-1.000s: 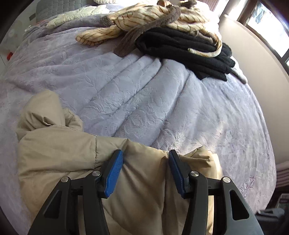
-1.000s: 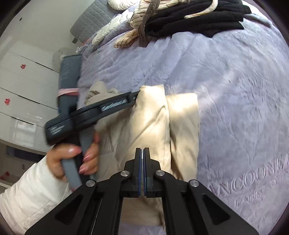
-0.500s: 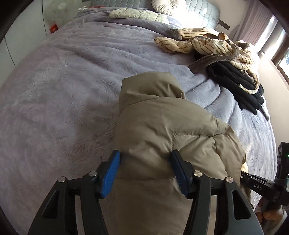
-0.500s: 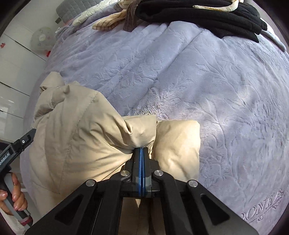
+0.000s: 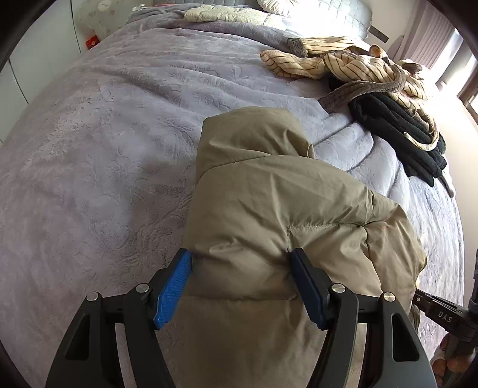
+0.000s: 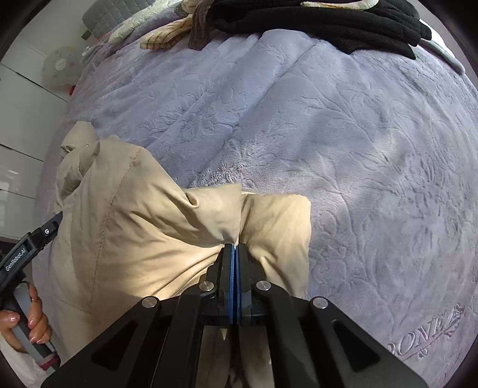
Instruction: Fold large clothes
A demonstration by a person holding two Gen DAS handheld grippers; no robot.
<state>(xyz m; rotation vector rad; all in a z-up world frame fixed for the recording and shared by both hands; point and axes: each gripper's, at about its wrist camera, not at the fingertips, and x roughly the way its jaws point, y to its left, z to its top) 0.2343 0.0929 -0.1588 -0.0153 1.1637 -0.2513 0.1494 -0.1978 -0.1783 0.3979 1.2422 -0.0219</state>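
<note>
A: Left tongs (image 5: 240, 279)?
B: Spread and opening further. The tan puffer jacket (image 5: 269, 209) bulges between the blue pads (image 5: 171, 288); whether they touch the fabric is hard to tell.

A: Right tongs (image 6: 235, 250)?
B: Pressed together, tips pinching a fold of the jacket (image 6: 167, 238) where two puffed sections meet.

A: Jacket location?
B: Bunched on the lavender bedspread (image 6: 358, 149) at the near edge of the bed, hood (image 5: 254, 134) toward the headboard.

A: Person?
B: A hand (image 6: 27, 322) grips the left tool's handle at the left edge of the right wrist view.

A: Farther back?
B: Bare embossed bedspread, then a pile toward the far right corner: black folded garments (image 5: 397, 131) under a cream striped garment (image 5: 343, 62) and a brownish scarf (image 5: 358, 91). A quilted cream piece (image 5: 227, 13) lies by the headboard.
</note>
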